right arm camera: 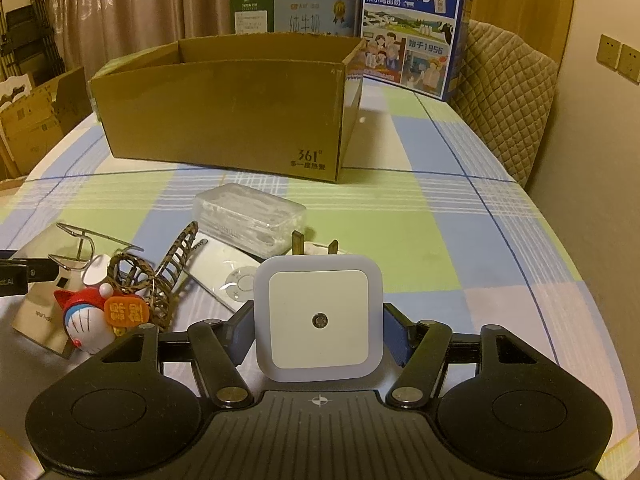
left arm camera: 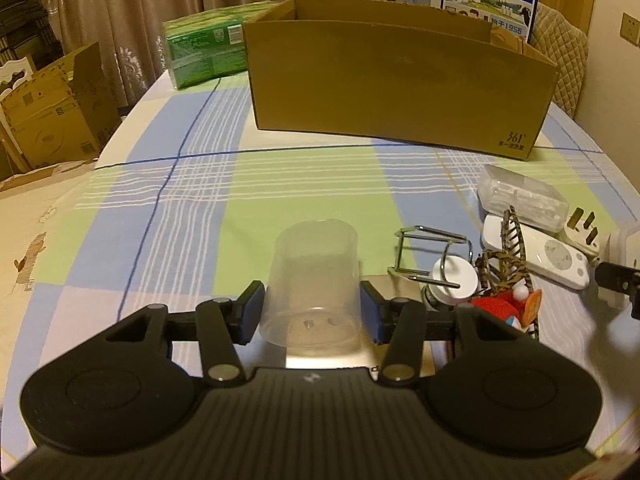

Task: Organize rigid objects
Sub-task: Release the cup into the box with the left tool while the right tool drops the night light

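My left gripper (left arm camera: 312, 312) is shut on a clear plastic cup (left arm camera: 314, 276), held with its mouth pointing forward above the checked tablecloth. My right gripper (right arm camera: 319, 320) is shut on a white square plug-in night light (right arm camera: 319, 316) whose prongs point forward. An open brown cardboard box (left arm camera: 400, 92) stands ahead of both grippers; it also shows in the right wrist view (right arm camera: 224, 108). Loose objects lie between the grippers: a clear plastic case (right arm camera: 250, 216), a white remote (right arm camera: 228, 276), a brown hair claw (right arm camera: 168, 272), a wire clip (left arm camera: 430, 254) and a Doraemon figure (right arm camera: 92, 320).
Milk cartons (right arm camera: 414, 28) and a green pack (left arm camera: 204, 48) stand behind the box. A quilted chair (right arm camera: 508, 96) is at the table's right edge. Cardboard boxes (left arm camera: 52, 108) sit on the floor at the left. A silver flat box (right arm camera: 40, 312) lies under the figure.
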The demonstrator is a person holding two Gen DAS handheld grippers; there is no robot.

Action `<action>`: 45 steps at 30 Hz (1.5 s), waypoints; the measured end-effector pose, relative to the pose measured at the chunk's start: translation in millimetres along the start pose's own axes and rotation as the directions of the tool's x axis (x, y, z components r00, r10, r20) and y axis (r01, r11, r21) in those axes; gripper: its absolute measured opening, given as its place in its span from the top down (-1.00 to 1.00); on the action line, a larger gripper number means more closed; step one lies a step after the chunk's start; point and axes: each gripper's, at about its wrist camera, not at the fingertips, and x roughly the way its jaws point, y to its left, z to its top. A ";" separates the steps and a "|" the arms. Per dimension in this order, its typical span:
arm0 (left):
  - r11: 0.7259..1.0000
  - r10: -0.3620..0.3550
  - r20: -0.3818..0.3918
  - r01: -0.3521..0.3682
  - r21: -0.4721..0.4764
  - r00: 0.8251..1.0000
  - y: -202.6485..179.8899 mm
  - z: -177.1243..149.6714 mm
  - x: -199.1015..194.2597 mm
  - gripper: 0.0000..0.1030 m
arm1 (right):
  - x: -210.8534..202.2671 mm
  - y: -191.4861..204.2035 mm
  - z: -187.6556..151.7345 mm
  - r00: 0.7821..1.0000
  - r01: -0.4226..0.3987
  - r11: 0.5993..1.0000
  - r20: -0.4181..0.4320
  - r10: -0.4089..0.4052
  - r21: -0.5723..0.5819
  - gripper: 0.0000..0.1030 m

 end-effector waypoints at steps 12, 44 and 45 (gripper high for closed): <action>1.000 0.001 0.026 -0.001 -0.014 1.000 4.0 8.1 -13.6 0.12 | -10.7 1.1 5.1 0.999 -0.020 1.000 0.029 0.020 0.011 -0.20; 0.994 -0.075 0.204 0.058 0.089 0.976 -28.1 229.4 34.4 0.12 | 76.1 -4.2 242.1 0.984 -0.130 0.991 0.122 0.131 -0.012 -0.20; 0.994 -0.076 0.200 0.058 0.094 0.977 -30.0 231.6 40.2 0.12 | 82.4 -5.9 241.5 0.985 -0.132 0.991 0.112 0.131 -0.006 -0.20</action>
